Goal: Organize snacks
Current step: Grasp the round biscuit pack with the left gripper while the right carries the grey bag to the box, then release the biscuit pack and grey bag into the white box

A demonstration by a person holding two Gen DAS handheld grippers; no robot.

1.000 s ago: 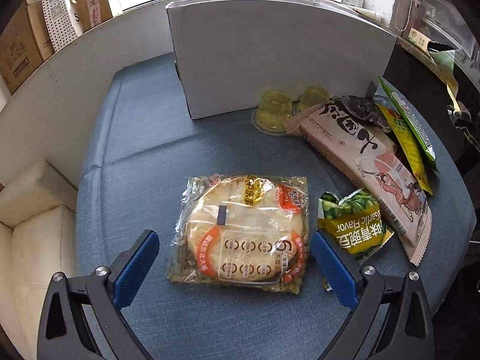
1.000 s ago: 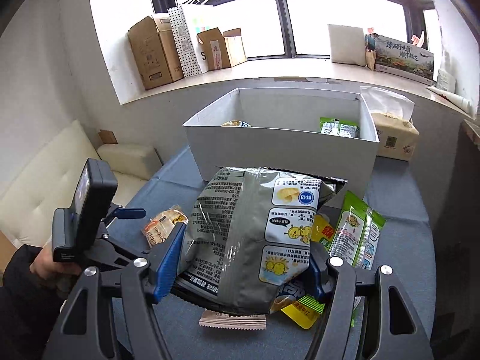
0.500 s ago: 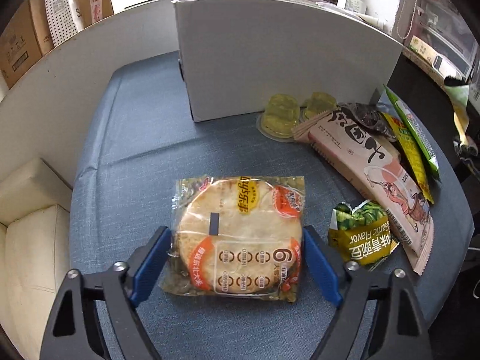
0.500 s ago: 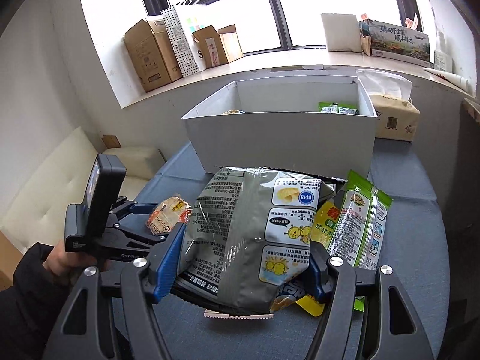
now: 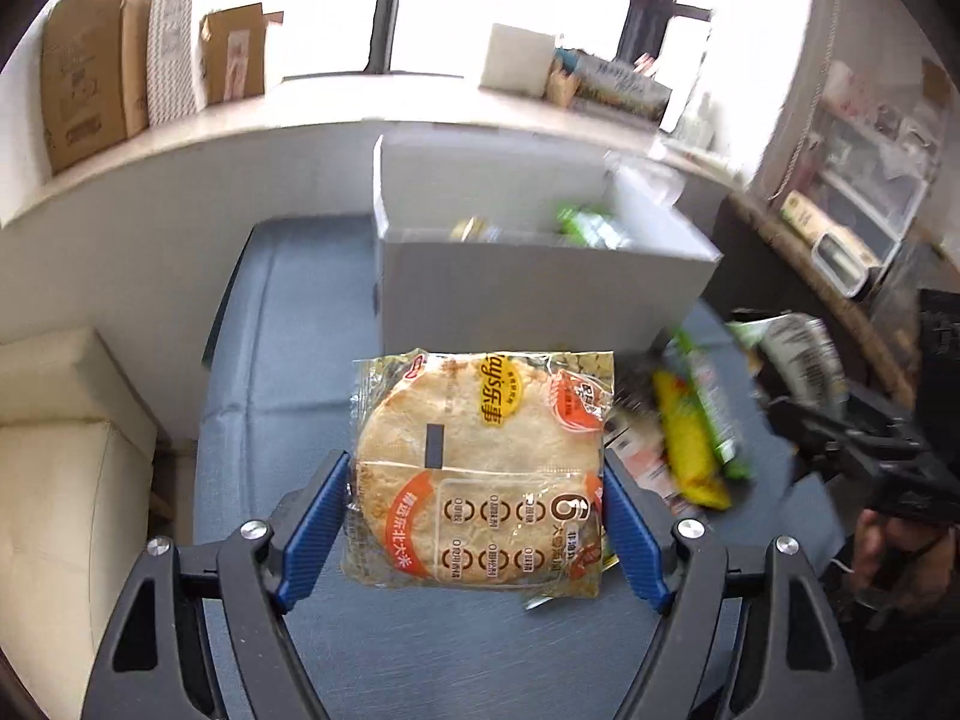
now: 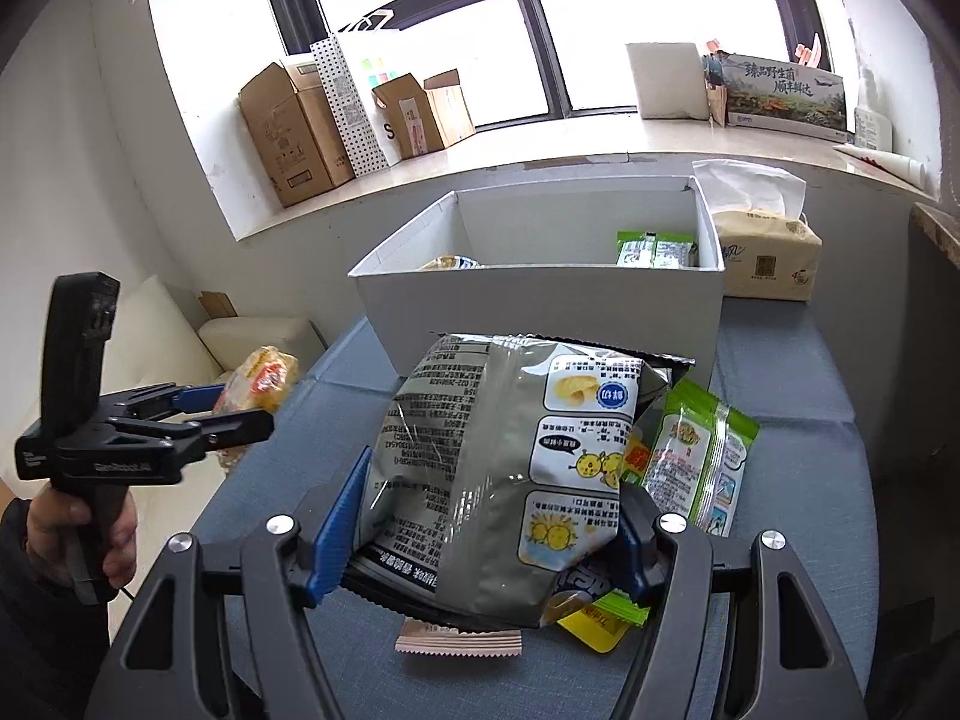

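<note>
We hold the rice cracker pack point(image 5: 480, 468) clamped in the left gripper point(image 5: 477, 531) jaws, raised before the white box point(image 5: 540, 288). The right gripper point(image 6: 480, 540) jaws clamp the grey chip bag point(image 6: 510, 480), lifted above the table point(image 6: 780, 570).

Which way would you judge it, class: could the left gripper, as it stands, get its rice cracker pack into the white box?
Probably yes. The left gripper holds the rice cracker pack raised, the white box stands open-topped just ahead, and nothing lies between them.
</note>
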